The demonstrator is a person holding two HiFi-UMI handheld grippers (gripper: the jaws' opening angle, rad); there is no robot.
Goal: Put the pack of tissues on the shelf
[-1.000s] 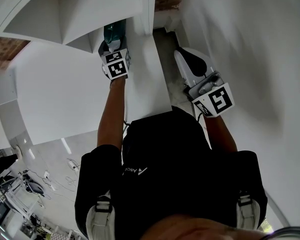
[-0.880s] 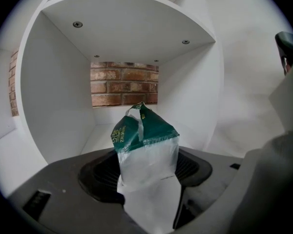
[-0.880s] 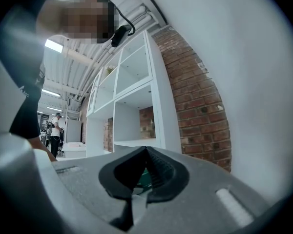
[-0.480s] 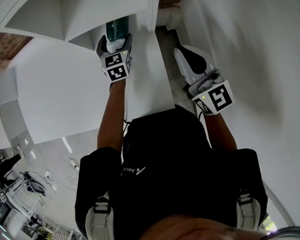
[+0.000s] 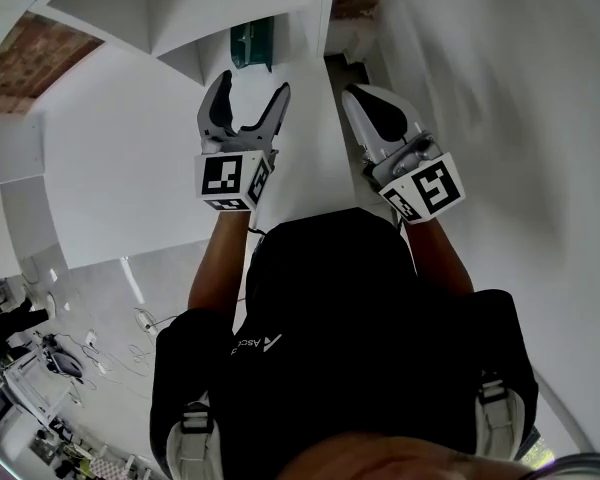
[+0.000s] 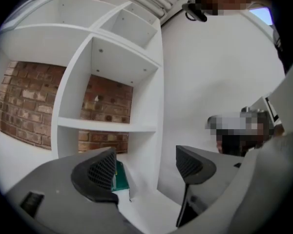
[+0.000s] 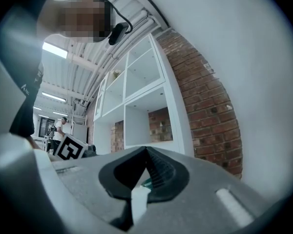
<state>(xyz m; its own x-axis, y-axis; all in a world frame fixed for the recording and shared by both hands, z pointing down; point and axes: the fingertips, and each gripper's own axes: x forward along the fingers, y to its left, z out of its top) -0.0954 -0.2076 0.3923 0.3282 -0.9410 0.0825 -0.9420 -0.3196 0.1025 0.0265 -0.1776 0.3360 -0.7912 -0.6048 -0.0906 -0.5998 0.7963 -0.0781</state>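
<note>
- Head view: The pack of tissues (image 5: pixel 252 45) sits in a cubby of the white shelf (image 5: pixel 160 13), close to the cubby's side wall.
- The left gripper (image 5: pixel 252 86) is just in front of the pack and does not touch it. Its jaws have just opened wide and then come in a tiny bit. They are far apart with nothing between them.
- The right gripper (image 5: pixel 365 103) is off to the side, by the white wall (image 5: pixel 500 118). Its jaws are together and it holds nothing.
- Left gripper view: The left gripper (image 6: pixel 146 165) has only air between its two dark jaws. The green pack of tissues (image 6: pixel 121 177) peeks out from behind one jaw. It is down in a low cubby, under a board of the shelf (image 6: pixel 107 125), with brick wall (image 6: pixel 102 99) behind.
- Right gripper view: The right gripper (image 7: pixel 146 172) has its jaws pressed together and is empty. It looks along the front of the shelf (image 7: pixel 136 101). A tiny green bit shows at the jaw gap. I cannot tell if that is the pack.
- I think the putting part is done and this is the letting-go part.
- Next, the left gripper should go away gently, so it does not bump the pack or the cubby wall.
</note>
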